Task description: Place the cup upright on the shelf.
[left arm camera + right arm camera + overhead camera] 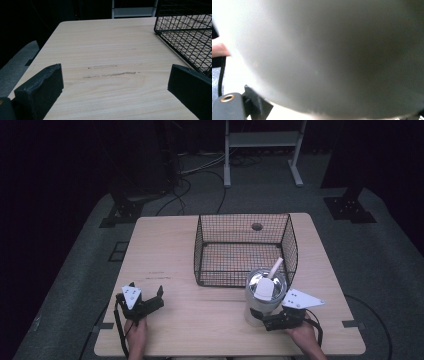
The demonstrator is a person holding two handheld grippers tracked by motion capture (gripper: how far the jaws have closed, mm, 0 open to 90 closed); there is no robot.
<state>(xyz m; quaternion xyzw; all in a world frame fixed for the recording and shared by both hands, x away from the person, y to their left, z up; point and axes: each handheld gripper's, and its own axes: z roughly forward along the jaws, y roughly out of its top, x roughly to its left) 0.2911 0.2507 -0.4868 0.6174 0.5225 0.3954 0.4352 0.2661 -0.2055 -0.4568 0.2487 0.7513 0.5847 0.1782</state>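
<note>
A shiny metal canister [265,295] stands upright near the table's front right, just before the wire basket [240,270]. A white scoop [268,282] sits in it, handle leaning toward the basket. My right gripper [272,320] is low against the canister's base, its jaws on either side and closed on it. In the right gripper view the canister's grey wall [332,55] is blurred and very close, with one black jaw at the lower left. My left gripper [146,288] rests open at the front left over bare wood [115,85], holding nothing.
The black wire basket [185,37] is empty and takes up the middle right of the wooden table [200,320]. A small dark round mark [257,226] lies near its far side. Beyond the table are a white shelf frame [262,140], black stand bases [125,210] and floor cables.
</note>
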